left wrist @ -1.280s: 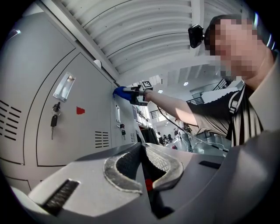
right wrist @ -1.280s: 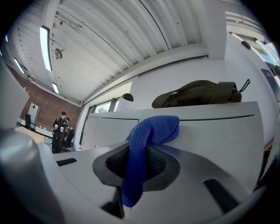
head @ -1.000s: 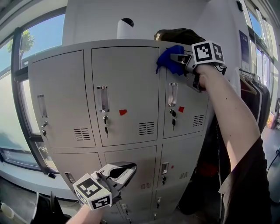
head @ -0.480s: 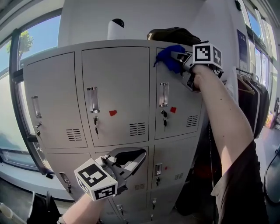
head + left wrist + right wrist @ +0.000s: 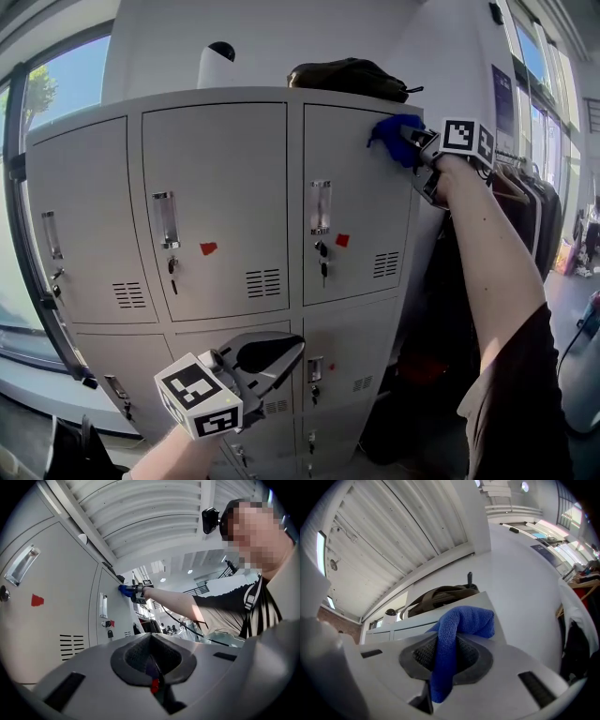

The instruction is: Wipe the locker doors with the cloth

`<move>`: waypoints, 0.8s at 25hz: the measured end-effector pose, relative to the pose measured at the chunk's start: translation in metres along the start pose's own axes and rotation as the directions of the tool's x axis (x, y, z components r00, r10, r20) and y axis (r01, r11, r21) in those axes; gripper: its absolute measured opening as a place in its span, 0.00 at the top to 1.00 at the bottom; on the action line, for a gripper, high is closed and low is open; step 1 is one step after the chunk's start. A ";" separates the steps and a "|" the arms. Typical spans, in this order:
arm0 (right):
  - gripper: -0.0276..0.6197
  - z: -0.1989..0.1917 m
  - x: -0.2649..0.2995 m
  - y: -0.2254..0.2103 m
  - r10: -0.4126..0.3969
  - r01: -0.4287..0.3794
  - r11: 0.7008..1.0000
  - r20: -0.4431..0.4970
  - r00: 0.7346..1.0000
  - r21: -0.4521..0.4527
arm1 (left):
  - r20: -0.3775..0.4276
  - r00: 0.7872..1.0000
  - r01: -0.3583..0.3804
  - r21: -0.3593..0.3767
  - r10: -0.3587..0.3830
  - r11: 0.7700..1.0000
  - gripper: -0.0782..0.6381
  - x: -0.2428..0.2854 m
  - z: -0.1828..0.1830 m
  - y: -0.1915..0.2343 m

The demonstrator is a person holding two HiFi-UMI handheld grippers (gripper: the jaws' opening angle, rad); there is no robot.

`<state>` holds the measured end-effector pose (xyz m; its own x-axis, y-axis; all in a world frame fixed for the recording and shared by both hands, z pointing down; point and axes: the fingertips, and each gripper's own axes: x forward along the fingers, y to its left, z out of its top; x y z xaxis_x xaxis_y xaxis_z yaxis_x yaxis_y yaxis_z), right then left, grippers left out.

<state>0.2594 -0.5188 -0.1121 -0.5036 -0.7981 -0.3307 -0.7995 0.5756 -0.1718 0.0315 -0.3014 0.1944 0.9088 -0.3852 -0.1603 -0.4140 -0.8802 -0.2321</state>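
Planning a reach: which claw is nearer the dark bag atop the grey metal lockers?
Right. The right claw, gripping a blue cloth, is just below the dark bag; left claw hangs by the lower doors.

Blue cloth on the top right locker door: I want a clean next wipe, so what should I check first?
1. Cloth clamped in the right gripper: ok.
2. Cloth at the top right door, upper corner: ok.
3. Left gripper shut, empty, low, away from that door: ok.
4. Downward path free: not ok, handle and keys protrude.
5. Door latched: cannot tell.
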 end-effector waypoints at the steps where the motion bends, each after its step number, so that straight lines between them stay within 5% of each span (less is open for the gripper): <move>1: 0.87 0.002 -0.004 -0.010 -0.016 0.016 1.000 0.001 1.000 -0.002 | 0.000 1.000 0.000 0.000 0.000 1.000 0.88 0.003 -0.001 0.000; 4: 0.87 0.008 -0.013 -0.033 -0.050 0.050 0.999 0.005 0.999 -0.010 | 0.000 1.000 -0.001 -0.006 0.001 1.000 0.88 0.009 -0.004 0.000; 8: 0.87 0.002 -0.016 -0.024 0.007 -0.007 1.000 0.005 1.000 -0.012 | -0.009 1.000 0.003 -0.025 -0.003 1.000 0.88 0.014 -0.015 0.001; 15: 0.87 -0.041 -0.001 0.074 0.141 -0.151 0.980 -0.079 0.987 -0.132 | -0.012 1.000 -0.014 -0.050 0.014 0.999 0.88 0.001 -0.020 0.010; 20: 0.87 -0.080 0.020 0.138 0.218 -0.237 0.963 -0.142 0.965 -0.128 | -0.013 1.000 -0.012 -0.063 0.012 0.998 0.88 -0.008 -0.021 0.012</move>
<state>0.1127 -0.4696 -0.0680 -0.7072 -0.6703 -0.2249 -0.6928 0.7204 0.0317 0.0204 -0.3150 0.2126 0.9046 -0.3989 -0.1505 -0.4211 -0.8911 -0.1692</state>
